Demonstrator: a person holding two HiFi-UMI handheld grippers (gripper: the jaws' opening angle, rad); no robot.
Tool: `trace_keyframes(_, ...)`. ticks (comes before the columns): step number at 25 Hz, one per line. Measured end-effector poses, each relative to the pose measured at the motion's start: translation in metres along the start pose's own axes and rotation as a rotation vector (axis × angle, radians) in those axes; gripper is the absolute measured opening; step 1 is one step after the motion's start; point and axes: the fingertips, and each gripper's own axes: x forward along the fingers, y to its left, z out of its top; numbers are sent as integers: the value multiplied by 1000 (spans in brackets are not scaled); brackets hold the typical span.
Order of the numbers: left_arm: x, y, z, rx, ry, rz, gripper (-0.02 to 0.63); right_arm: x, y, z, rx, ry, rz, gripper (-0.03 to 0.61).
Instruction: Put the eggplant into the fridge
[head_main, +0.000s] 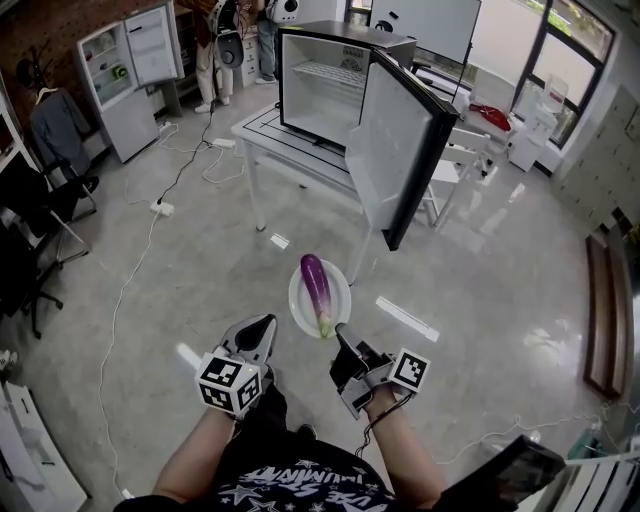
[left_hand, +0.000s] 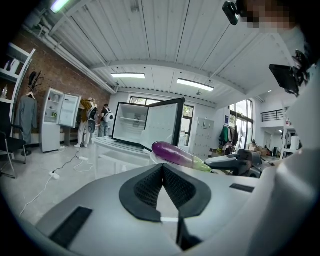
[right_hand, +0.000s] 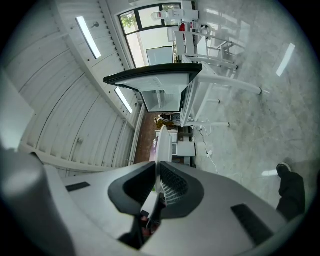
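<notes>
Eggplant, long and purple with a green stem end, lay lengthwise on a small white plate held above the grey floor. The right gripper carried that plate, its fingers pinched on the near rim. The left gripper hung just left of the plate, its fingers pressed together with nothing between them. Ahead, a small black fridge stood on a white worktop, its door swung wide open. The eggplant was not yet inside, well apart from the fridge.
</notes>
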Motion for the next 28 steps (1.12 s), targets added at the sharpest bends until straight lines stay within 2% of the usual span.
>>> trace_keyframes(8,36,39,12,-2,3,-34,9,43,-8,20,-10,-21,13,23)
trace_keyframes(28,108,182,73,-8,-21,-88,9,207,-14,61,-39,-52,1,23)
